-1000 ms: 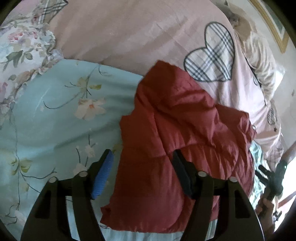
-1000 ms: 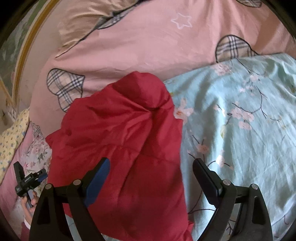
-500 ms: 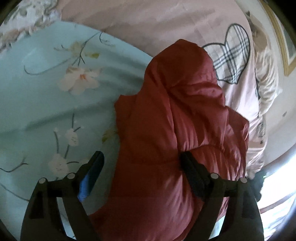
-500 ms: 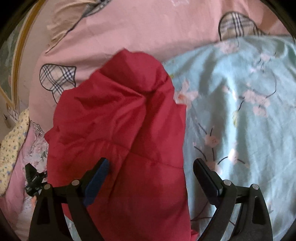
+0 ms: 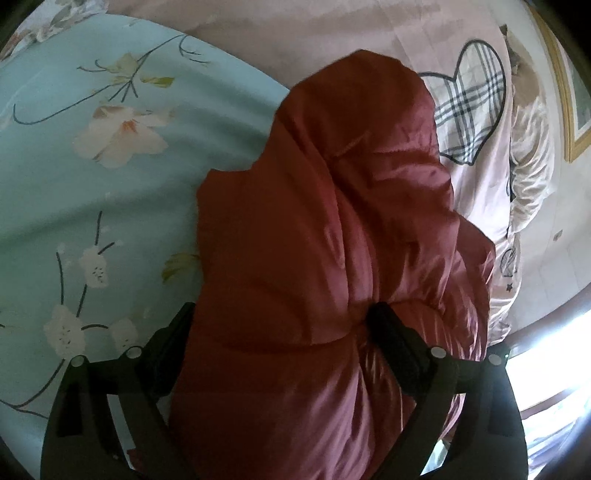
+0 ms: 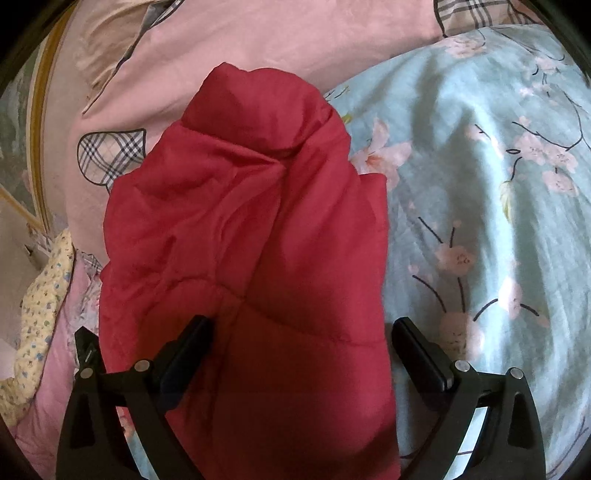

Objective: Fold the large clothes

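— While my left claw (image 5: 280, 325) looks down along its fingers, what lies under it?

— A red padded jacket (image 5: 332, 240), folded into a thick bundle on the bed. It rests partly on the pale blue flowered quilt (image 5: 92, 184) and partly on the pink cover (image 5: 332, 33) with the plaid heart (image 5: 469, 107). My jaws are opening and already stand wide. The near end of the jacket bulges up between them. The left finger sits just beside the jacket's edge; the right finger lies against a puffed fold on top. I cannot tell whether either pad presses the cloth.

— And beyond the bundle?

— A gold picture frame (image 5: 565, 92) shows on the wall at the far right, with bright light low on that side.

— Now your right claw (image 6: 301, 328).

— Same jacket (image 6: 258, 240) from the other side, its rounded far end reaching onto the pink cover (image 6: 277, 37), its right edge along the blue quilt (image 6: 498, 221). My jaws are opening here too, spread wide. The left finger lies on the jacket; the right finger hangs over the quilt, just clear of the jacket's edge. Nothing is gripped.

— Anything at the side?

— A yellow dotted cloth (image 6: 44, 302) at the far left, and part of my other claw (image 6: 86, 350) just beside the jacket.
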